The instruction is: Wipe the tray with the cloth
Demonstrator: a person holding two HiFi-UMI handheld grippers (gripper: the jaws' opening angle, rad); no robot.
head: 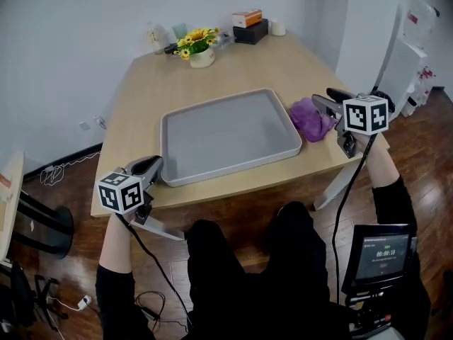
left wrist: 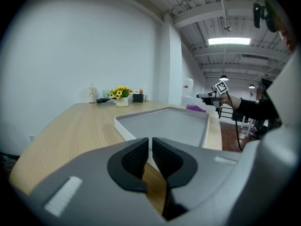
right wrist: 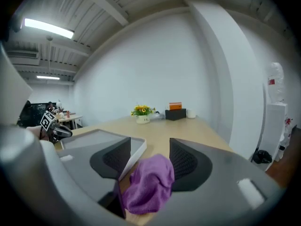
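Checking the right gripper [right wrist: 149,147] first, I found its jaws wide apart, with the bunched purple cloth [right wrist: 148,182] between them and not clamped. That cloth lay on the wooden table [head: 212,76], just beside the grey tray's [head: 226,129] right rim. I recorded the left gripper [left wrist: 150,147] shut and empty, near the tray's front left corner.

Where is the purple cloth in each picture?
Head view: the purple cloth lies right of the tray, by the right claw.
Left gripper view: a small purple spot beyond the tray's far corner.
Right gripper view: bottom middle, between the open claw jaws.
Shared landmark: the yellow flowers on the table.
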